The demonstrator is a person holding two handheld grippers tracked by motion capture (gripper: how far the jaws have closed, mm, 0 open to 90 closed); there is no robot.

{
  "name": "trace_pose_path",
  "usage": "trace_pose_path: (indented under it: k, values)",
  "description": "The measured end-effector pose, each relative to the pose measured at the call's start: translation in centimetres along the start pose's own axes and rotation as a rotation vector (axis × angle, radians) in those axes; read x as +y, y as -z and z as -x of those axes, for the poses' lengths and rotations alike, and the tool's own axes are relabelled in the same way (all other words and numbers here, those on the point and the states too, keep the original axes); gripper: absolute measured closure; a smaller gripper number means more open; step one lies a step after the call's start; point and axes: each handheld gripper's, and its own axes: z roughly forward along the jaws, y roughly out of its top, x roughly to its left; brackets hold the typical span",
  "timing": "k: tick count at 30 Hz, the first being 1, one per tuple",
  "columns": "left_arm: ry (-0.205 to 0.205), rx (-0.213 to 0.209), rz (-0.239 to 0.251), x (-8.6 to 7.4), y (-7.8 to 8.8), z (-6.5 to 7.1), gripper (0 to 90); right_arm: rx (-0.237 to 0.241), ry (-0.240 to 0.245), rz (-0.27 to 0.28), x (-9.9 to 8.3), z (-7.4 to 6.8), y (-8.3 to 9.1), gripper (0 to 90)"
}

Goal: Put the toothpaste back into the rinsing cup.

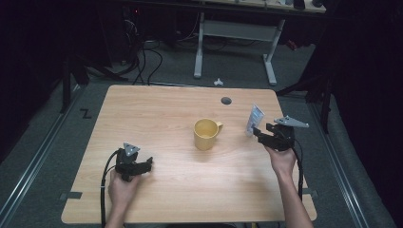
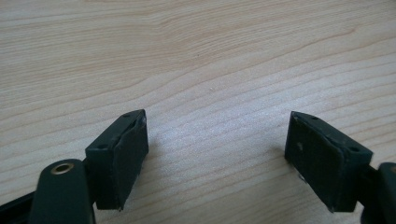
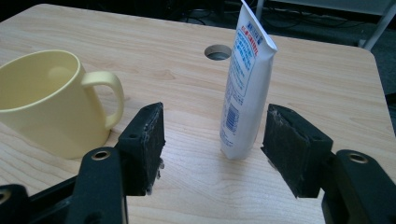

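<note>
Standing upright on the tabletop (image 1: 157, 109), white tube (image 3: 243, 88) between the pads of the right tongs (image 3: 212, 147), both pads clear of it, jaws spread wide, tube nearer the one on the right of the right gripper view. Yellow mug (image 1: 206, 133) just beside, handle toward tube. Left tongs (image 2: 217, 154) low over bare wood, gaping wide, gripping nothing.

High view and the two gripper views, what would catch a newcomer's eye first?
A yellow mug stands at the middle of the wooden table, handle toward the right. Just right of it, a white tube stands on end, with the right claw open and its pads on either side, not touching it. The left claw hangs open over bare wood.
</note>
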Motion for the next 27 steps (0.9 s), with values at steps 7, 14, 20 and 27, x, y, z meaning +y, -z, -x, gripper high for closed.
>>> trace_pose_path:
  k: [7,14,20,27]
  values:
    - [0.0,0.0,0.0,0.0,0.0,0.0,21.8,-0.004,-0.002,0.003,0.4,0.0,-0.2,38.4]
    - [0.0,0.0,0.0,0.0,0.0,0.0,21.8,-0.012,-0.001,0.005,1.1,0.2,-0.4,38.4]
    - [0.0,0.0,0.0,0.0,0.0,0.0,21.8,-0.021,0.007,0.007,2.0,0.1,-0.8,38.3]
    - [0.0,0.0,0.0,0.0,0.0,0.0,21.8,-0.04,0.008,0.008,2.8,0.3,-1.6,38.3]
